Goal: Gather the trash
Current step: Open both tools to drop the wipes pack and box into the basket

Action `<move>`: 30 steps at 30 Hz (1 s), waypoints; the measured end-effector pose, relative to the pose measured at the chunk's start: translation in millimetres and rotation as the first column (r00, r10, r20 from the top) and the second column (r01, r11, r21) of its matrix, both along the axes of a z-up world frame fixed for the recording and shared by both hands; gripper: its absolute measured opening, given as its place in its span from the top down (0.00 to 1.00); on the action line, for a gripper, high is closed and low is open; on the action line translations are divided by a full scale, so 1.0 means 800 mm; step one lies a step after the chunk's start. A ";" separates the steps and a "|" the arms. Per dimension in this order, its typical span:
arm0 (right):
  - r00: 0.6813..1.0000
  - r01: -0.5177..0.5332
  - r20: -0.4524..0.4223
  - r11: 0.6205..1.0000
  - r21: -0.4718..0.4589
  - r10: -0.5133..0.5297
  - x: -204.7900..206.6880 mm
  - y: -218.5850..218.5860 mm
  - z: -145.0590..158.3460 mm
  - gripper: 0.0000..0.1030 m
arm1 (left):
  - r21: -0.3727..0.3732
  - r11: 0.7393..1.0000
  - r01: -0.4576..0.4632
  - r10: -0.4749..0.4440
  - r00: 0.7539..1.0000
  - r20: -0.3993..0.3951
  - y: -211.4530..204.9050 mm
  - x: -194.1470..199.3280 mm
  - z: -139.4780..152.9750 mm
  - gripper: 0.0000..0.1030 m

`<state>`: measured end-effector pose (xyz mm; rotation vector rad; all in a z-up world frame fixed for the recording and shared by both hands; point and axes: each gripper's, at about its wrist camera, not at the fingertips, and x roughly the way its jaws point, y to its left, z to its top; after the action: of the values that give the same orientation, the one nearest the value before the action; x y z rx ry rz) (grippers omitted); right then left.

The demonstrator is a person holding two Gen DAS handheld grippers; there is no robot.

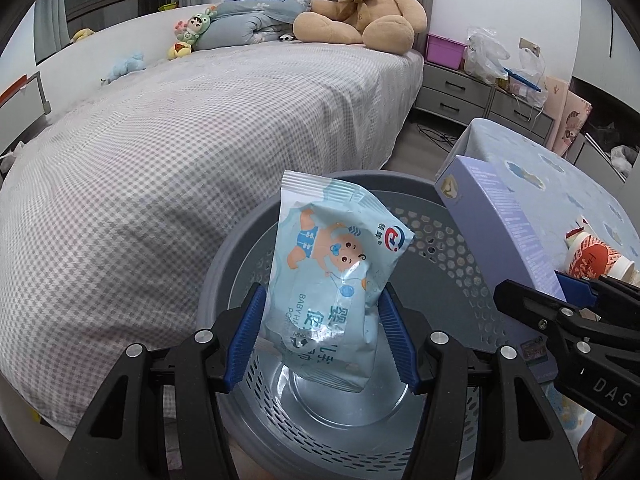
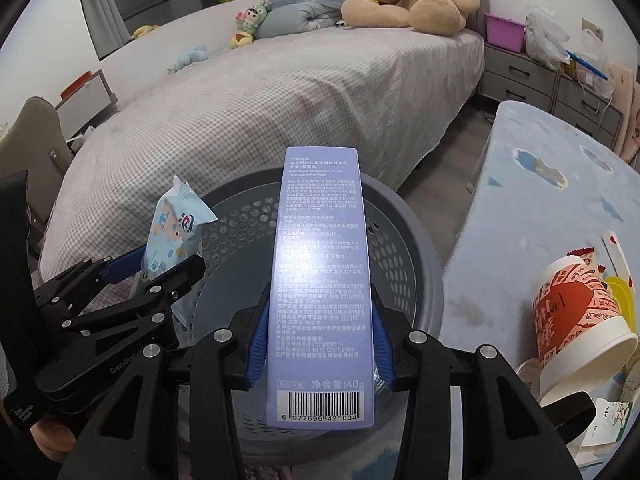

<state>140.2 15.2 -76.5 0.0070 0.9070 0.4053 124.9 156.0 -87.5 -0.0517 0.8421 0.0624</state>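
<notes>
The left tongs (image 1: 322, 340) clamp a pale blue wet-wipe packet (image 1: 332, 276) by its lower end, and the right tongs (image 2: 320, 340) grip a long lilac toothpaste box (image 2: 320, 280) across its narrow sides. Both pieces hang over the open mouth of the grey perforated bin (image 1: 452, 248), whose bottom looks bare, so neither has been dropped in yet. Both tongs point steeply downward, side by side above the bin. On the blue-patterned surface (image 2: 540, 208) a tipped paper cup (image 2: 576, 320) and wrappers appear left to collect.
</notes>
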 end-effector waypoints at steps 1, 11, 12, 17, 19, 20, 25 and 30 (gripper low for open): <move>1.000 0.000 0.001 1.000 -0.002 0.000 0.001 0.000 0.000 0.59 | 0.000 1.000 -0.002 0.002 1.000 0.001 0.001 0.000 0.000 0.45; 0.999 0.012 0.041 1.000 0.001 -0.012 -0.002 -0.005 0.012 0.45 | -0.007 0.999 -0.042 0.042 0.999 0.012 0.012 -0.011 0.002 0.33; 0.999 0.011 0.041 1.000 -0.001 -0.011 -0.002 -0.005 0.012 0.45 | -0.008 0.999 -0.043 0.043 0.999 0.011 0.013 -0.011 0.002 0.33; 0.999 0.011 0.036 1.000 -0.003 -0.011 -0.002 -0.004 0.010 0.45 | -0.009 0.999 -0.052 0.052 0.999 0.008 0.015 -0.016 0.001 0.32; 0.999 0.012 0.035 1.000 -0.004 -0.012 -0.002 -0.004 0.009 0.45 | -0.010 0.998 -0.056 0.056 0.998 0.009 0.016 -0.017 0.001 0.30; 0.999 0.013 0.034 1.000 -0.004 -0.013 -0.003 -0.004 0.009 0.45 | -0.011 0.998 -0.057 0.057 0.998 0.009 0.016 -0.018 0.001 0.30; 0.999 0.015 0.039 1.000 -0.004 -0.015 -0.005 -0.005 0.011 0.45 | -0.013 0.998 -0.061 0.061 0.998 0.014 0.017 -0.021 0.002 0.30; 0.999 0.015 0.040 1.000 -0.006 -0.015 -0.006 -0.004 0.011 0.45 | -0.018 0.998 -0.062 0.062 0.998 0.017 0.018 -0.026 0.003 0.30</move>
<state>135.4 11.6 -67.5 0.0002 0.8686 0.3875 104.4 170.7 -85.1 -0.0944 0.8240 0.1129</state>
